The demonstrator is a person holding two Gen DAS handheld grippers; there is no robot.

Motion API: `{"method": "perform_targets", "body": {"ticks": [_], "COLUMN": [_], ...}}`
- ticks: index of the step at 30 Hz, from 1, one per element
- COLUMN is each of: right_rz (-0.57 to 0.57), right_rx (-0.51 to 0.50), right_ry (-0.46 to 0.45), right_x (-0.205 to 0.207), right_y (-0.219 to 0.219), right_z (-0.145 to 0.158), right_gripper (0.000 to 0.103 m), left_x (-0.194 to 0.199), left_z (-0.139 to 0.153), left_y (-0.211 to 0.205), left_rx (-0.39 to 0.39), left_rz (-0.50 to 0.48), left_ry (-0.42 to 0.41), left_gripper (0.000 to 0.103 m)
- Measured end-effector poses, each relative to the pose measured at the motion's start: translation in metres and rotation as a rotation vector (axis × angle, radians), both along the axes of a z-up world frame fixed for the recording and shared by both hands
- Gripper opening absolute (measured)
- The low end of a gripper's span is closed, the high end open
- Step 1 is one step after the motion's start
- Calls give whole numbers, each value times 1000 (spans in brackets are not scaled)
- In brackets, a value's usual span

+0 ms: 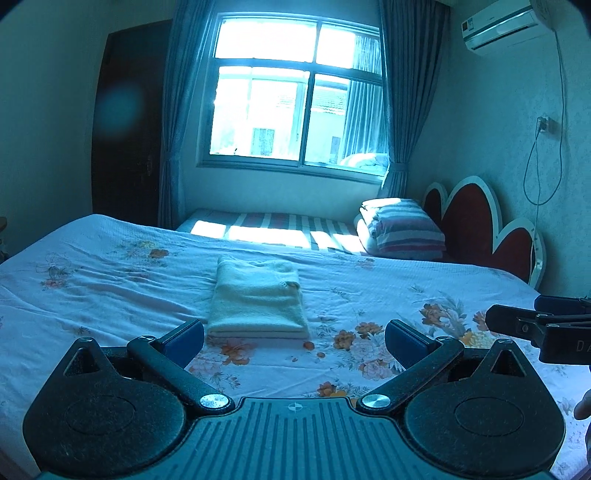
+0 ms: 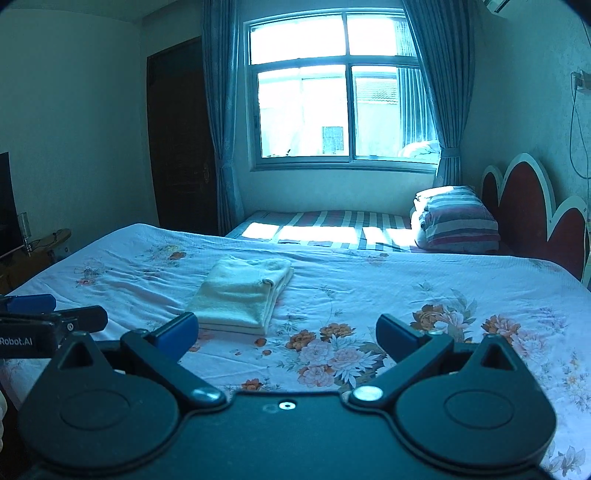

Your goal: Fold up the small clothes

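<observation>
Left gripper (image 1: 294, 338): jaws spread wide, nothing between them, hovering above the bedsheet (image 1: 110, 288), clear of the cloth. Right gripper (image 2: 287, 334): same, jaws wide apart, empty, above the floral print. Also seen side-on at the right edge of the left view (image 1: 532, 317), and the left one at the left edge of the right view (image 2: 48, 314); so side by side, near each other, not touching.

Folded garment (image 1: 256, 297), pale cream, knit or terry texture: neat rectangular stack, several layers visible at the near edge, flat on the bedsheet mid-bed. Straight ahead of the left gripper, just beyond its fingertips. Ahead and to the left of the right gripper (image 2: 242, 295). No contact with either tool.

Behind the bed: second bed with striped cover, striped pillow stack (image 1: 402, 229) against a red headboard (image 1: 476, 229). Window (image 1: 295, 92) with curtains at the far wall, sunlight on the striped cover. Air conditioner (image 1: 502, 27) upper right.
</observation>
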State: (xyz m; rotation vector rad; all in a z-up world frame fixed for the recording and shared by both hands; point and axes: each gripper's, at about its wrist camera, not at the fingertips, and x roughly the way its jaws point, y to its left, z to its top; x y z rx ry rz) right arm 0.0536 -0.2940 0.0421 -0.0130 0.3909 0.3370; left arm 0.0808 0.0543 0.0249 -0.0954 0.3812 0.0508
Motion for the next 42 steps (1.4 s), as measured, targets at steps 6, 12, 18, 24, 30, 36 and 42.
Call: {"method": "perform_targets", "body": {"ticks": [6, 12, 18, 24, 30, 36, 42], "right_rz": [8, 12, 10, 8, 4, -3, -3], "right_rx": [1, 5, 3, 0, 1, -2, -2], "right_ry": [-25, -30, -30, -33, -36, -41, -43], "right_x": [-14, -19, -21, -19, -19, -17, -16], "right_y": [0, 1, 2, 4, 3, -1, -4], "right_z": [5, 5, 6, 6, 6, 7, 7], "right_gripper": [103, 103, 103, 103, 103, 103, 103], "left_x": [-13, -19, -17, -16, -15, -13, -15], "left_z": [7, 9, 9, 10, 10, 12, 13], "left_y": [-9, -13, -12, -14, -16, -18, -19], "left_rx": [10, 12, 11, 15, 21, 23, 26], "left_rz": [1, 9, 9, 7, -2, -6, -12], "left_ry": [-22, -24, -27, -27, -26, -33, -42], "left_gripper": [103, 103, 103, 103, 103, 103, 103]}}
